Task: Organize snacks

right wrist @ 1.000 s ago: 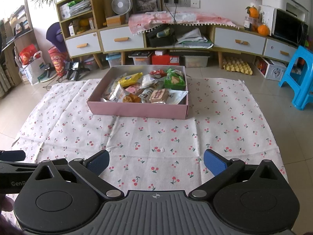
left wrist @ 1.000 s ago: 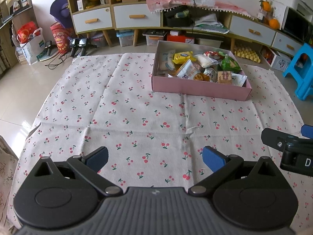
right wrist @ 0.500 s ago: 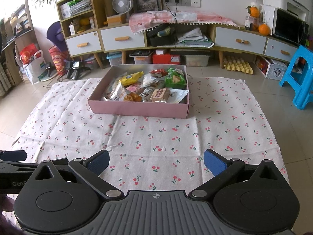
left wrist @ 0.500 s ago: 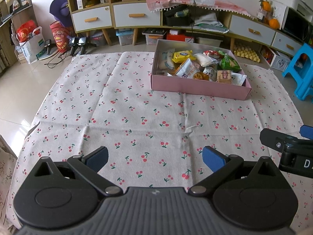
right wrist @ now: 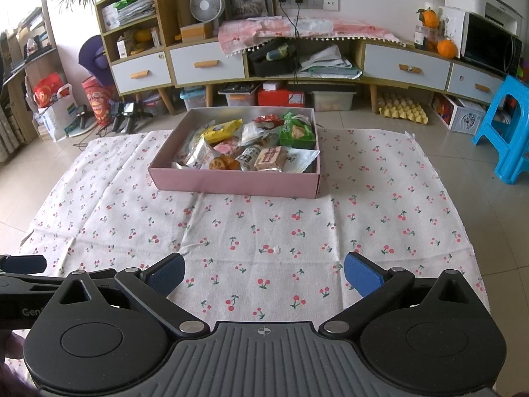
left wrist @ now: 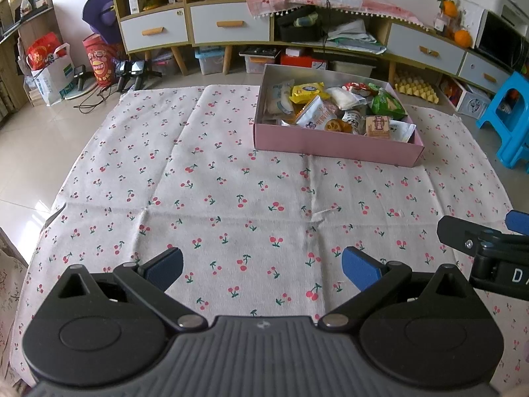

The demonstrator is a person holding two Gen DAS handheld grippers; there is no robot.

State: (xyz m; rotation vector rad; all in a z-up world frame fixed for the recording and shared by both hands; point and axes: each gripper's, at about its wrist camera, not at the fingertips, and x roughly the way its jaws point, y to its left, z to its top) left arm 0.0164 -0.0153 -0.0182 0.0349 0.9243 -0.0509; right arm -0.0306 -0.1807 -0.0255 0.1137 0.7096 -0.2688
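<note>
A pink box (left wrist: 334,144) (right wrist: 231,183) full of several wrapped snacks stands on the far half of a cherry-print cloth (left wrist: 231,198) (right wrist: 264,231). Among the snacks I see a yellow packet (right wrist: 222,129), a green packet (right wrist: 296,131) and a brown wafer pack (right wrist: 271,158). My left gripper (left wrist: 263,266) hovers open over the near cloth, well short of the box, with nothing between its blue pads. My right gripper (right wrist: 264,273) is open too and holds nothing. The right gripper's arm shows at the right edge of the left wrist view.
The cloth lies on a tiled floor. Behind it runs a low cabinet (right wrist: 396,63) with drawers, storage bins and an egg tray (right wrist: 401,107) beneath. A blue stool (right wrist: 506,129) stands at the right; bags (left wrist: 49,69) and cables lie at the left.
Both views have drifted slightly, the box sitting a touch lower and closer. Both grippers stay open and empty.
</note>
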